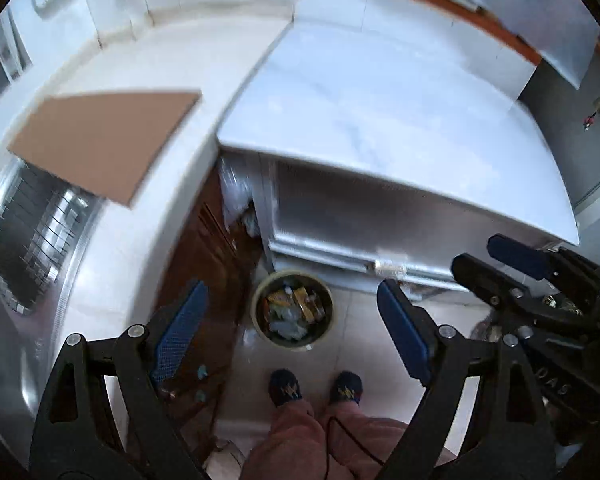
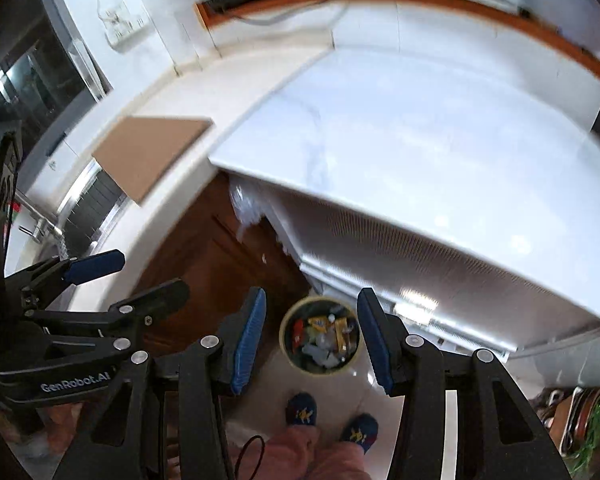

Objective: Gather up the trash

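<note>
- Round trash bin (image 1: 292, 310) down on the pale floor (image 1: 352, 344), near the foot of the white table (image 1: 380, 120), full of wrappers and crumpled bits.
- Two blue slippers (image 1: 285, 386) just near the bin.
- Left gripper (image 1: 288, 340) high over the bin, jaws wide apart, nothing between.
- Right gripper (image 2: 311, 336) high over the bin too, jaws apart, empty.
- Brown cardboard sheet (image 1: 104, 140) far left on the white counter (image 1: 120, 248), partly over the sink (image 1: 24, 240).
</note>
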A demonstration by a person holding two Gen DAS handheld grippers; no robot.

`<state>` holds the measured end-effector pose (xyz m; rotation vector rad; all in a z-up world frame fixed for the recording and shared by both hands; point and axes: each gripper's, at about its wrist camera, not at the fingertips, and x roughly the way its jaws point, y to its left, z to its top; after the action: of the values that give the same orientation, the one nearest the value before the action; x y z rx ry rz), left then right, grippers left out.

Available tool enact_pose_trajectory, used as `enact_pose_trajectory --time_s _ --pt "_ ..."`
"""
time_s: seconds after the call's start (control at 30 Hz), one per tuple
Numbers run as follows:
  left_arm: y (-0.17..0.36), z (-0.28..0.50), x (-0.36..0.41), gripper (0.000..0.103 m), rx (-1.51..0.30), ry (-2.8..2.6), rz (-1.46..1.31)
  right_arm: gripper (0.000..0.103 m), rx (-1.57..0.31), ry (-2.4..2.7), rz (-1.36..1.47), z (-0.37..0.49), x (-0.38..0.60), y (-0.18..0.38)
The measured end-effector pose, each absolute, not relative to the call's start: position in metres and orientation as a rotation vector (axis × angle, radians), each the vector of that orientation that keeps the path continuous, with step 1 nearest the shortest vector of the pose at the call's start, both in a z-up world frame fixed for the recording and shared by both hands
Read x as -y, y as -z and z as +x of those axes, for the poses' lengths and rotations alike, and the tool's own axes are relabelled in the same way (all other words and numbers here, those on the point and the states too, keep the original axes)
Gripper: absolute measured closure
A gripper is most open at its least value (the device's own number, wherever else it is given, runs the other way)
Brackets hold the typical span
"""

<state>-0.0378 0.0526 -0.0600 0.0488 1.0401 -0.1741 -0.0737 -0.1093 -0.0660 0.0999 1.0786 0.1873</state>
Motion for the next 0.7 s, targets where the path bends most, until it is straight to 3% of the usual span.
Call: enact_pose_trajectory --time_s 0.43,0.7 --pt "-0.043 -0.051 -0.054 0.018 -0.855 0.123 0.021 0.05 -0.921 -0.179 0.12 -0.089 0.111 -0.055" --pt "-0.058 -0.054 -0.052 0.018 -0.836 0.111 0.019 0.049 -0.874 -0.161 0.105 -0.101 0.11 -0.084"
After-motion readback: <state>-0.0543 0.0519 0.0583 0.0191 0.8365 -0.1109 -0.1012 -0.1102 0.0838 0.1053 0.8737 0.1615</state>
